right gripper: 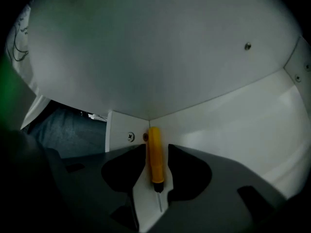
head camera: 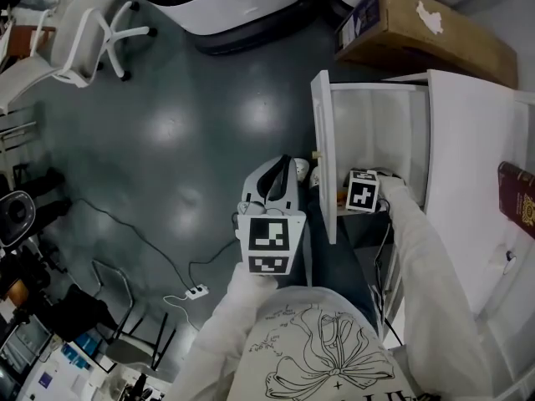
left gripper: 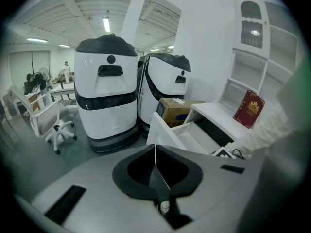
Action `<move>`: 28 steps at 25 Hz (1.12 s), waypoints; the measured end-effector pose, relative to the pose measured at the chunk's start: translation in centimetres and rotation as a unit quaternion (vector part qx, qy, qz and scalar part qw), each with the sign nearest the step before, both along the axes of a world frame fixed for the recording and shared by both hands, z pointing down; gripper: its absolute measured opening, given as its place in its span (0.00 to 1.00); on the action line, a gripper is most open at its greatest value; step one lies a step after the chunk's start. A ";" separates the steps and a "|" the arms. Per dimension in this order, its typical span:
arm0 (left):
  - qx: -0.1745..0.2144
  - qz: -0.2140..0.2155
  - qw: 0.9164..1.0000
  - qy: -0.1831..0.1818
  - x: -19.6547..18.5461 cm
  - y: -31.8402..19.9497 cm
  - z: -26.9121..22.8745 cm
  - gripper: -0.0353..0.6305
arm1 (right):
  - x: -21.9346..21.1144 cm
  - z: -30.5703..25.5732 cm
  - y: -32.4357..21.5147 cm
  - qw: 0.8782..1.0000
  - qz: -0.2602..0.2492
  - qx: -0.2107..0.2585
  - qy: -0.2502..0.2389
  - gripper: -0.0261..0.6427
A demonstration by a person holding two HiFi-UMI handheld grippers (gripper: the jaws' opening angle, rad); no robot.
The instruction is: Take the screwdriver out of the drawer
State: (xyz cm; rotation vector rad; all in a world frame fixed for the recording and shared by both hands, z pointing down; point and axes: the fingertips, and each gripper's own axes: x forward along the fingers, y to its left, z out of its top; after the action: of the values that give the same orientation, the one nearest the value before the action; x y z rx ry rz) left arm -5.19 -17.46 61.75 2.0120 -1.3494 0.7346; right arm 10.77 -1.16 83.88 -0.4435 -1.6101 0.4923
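Note:
The screwdriver (right gripper: pixel 154 157), with a yellow handle and a thin metal tip, lies in a corner of the white drawer (right gripper: pixel 228 125), tip towards the camera. My right gripper (right gripper: pixel 156 149) is open, one jaw on each side of the handle. In the head view the right gripper (head camera: pixel 358 195) reaches down into the pulled-out drawer (head camera: pixel 324 140) and its jaws are hidden there. My left gripper (head camera: pixel 281 170) hangs outside the drawer front, over the floor. In the left gripper view, the left gripper (left gripper: pixel 156 163) has its jaws together with nothing between them.
A cardboard box (head camera: pixel 426 27) sits behind the drawer, and a dark red book (head camera: pixel 520 200) lies on the white desk top at right. Two white machines (left gripper: pixel 104 91) stand on the grey floor. A white office chair (head camera: pixel 84 36) and a power strip (head camera: pixel 196 292) are at left.

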 end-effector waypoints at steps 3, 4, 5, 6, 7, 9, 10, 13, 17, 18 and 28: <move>-0.003 -0.002 1.000 0.000 0.0 0.1 0.4 0.06 | 0.0 0.3 0.2 1.000 -0.011 -0.013 0.003 0.26; -0.003 -0.002 1.000 -0.001 0.0 0.0 0.5 0.06 | 0.0 0.5 0.2 1.000 -0.015 -0.013 0.003 0.25; -0.003 -0.003 1.000 0.000 -0.1 0.0 0.5 0.06 | 0.0 0.6 0.2 1.000 -0.019 -0.013 0.004 0.25; -0.003 -0.004 1.000 0.000 -0.1 0.0 0.5 0.06 | 0.0 0.7 0.2 1.000 -0.023 -0.014 0.005 0.25; -0.004 -0.005 1.000 0.000 -0.2 0.0 0.6 0.06 | 0.1 0.7 0.2 1.000 -0.025 -0.015 0.006 0.25; -0.004 -0.009 1.000 0.001 -0.2 0.0 0.7 0.06 | 0.1 0.8 0.1 1.000 -0.027 -0.014 0.008 0.24; -0.005 -0.012 1.000 0.001 -0.3 0.0 0.8 0.06 | 0.1 0.9 0.1 1.000 -0.027 -0.010 0.010 0.23; -0.007 -0.020 1.000 0.003 -0.4 0.1 0.8 0.06 | 0.1 0.9 0.1 0.999 -0.032 0.013 0.008 0.25; -0.008 -0.020 1.000 0.006 -0.3 0.2 0.8 0.06 | 0.2 1.4 -0.4 0.996 -0.048 0.081 -0.005 0.15; -0.008 -0.020 1.000 0.006 -0.3 0.1 0.8 0.06 | 0.2 1.4 -0.5 0.995 -0.050 0.090 -0.009 0.15; -0.006 -0.019 1.000 0.010 -0.1 -0.2 0.4 0.06 | 0.0 1.4 -0.9 0.997 0.036 0.072 0.008 0.14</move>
State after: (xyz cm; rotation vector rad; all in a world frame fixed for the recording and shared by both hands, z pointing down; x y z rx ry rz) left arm -5.25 -17.66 62.16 1.9733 -1.3655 0.7028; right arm 10.77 -2.06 85.31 -0.2733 -1.6390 0.4297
